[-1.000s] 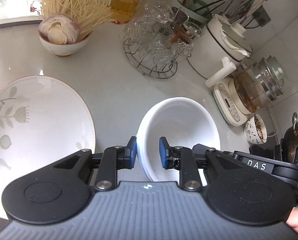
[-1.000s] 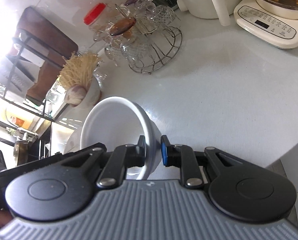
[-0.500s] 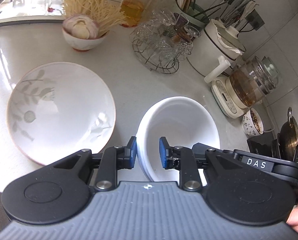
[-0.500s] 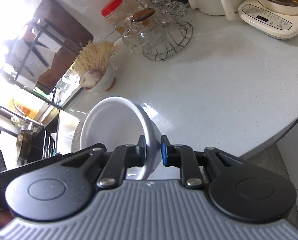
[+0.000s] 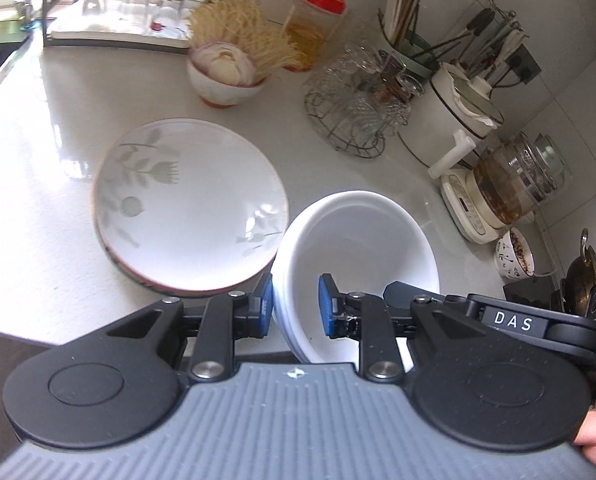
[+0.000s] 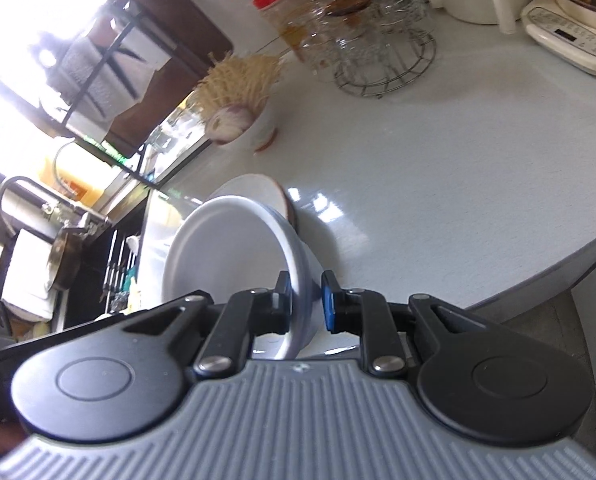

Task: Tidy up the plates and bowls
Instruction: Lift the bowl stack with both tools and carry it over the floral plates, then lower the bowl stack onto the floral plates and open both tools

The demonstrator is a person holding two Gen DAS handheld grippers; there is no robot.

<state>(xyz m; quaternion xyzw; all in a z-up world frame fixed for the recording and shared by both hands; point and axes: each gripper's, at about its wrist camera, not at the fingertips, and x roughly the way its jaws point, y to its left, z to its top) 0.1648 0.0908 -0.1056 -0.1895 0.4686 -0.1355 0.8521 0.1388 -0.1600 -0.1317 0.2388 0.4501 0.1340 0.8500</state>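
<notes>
A stack of white bowls [image 5: 362,236] hangs over the white counter, held by both grippers on opposite sides of the rim. My left gripper [image 5: 296,304] is shut on the near left rim, one blue pad inside and one outside. In the right wrist view my right gripper [image 6: 307,300] is shut on the rim of the same bowls [image 6: 226,256], which look tilted there. To the left of the bowls lie stacked floral plates [image 5: 190,204] with a brown rim, whose near right edge the bowls cover. Behind the bowls in the right wrist view a piece of those plates [image 6: 258,188] shows.
A small bowl of noodles and onion [image 5: 226,80], a red-lidded jar [image 5: 316,24] and a wire rack of glasses [image 5: 358,108] stand at the back. A white pot [image 5: 454,116], a glass kettle [image 5: 510,184] and a spice bowl [image 5: 516,254] line the right. The counter's front edge [image 6: 538,280] curves close by.
Both grippers have carried the bowls back from the rear of the counter. The floral plates have slid from the left edge of the left wrist view to its middle, beside the bowls.
</notes>
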